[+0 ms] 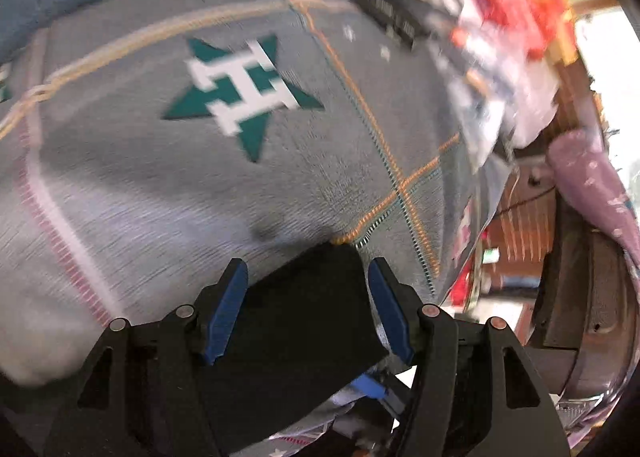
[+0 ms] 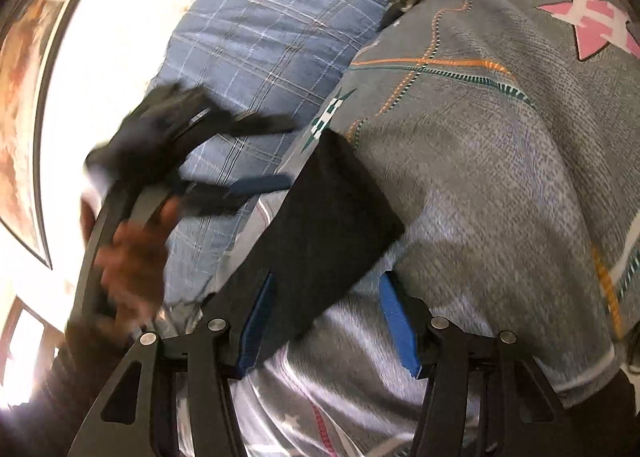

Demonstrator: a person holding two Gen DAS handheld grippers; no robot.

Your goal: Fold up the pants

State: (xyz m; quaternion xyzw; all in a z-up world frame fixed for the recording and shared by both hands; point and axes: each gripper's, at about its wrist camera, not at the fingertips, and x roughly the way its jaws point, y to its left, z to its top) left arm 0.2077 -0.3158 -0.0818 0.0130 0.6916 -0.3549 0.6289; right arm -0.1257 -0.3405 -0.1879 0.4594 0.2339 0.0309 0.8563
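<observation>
The black pants (image 1: 304, 329) lie folded into a narrow slab on a grey bedspread (image 1: 160, 197) with a green star. In the left wrist view they fill the gap under my left gripper (image 1: 308, 263), whose blue pads stand apart beside their edges. In the right wrist view the pants (image 2: 332, 213) run away from my right gripper (image 2: 329, 276). Its left pad lies at the cloth, while its right pad stands off it over the bedspread (image 2: 500, 177). My left gripper (image 2: 291, 151) shows blurred at the left in a person's hand (image 2: 132, 257), fingers spread with only pillow between them.
A blue plaid pillow (image 2: 272, 37) lies at the bed's far left side. A heap of red and white things (image 1: 500, 17) and a purple cloth (image 1: 592, 185) crowd the bed's other edge. A framed picture (image 2: 24, 117) hangs on the bright wall.
</observation>
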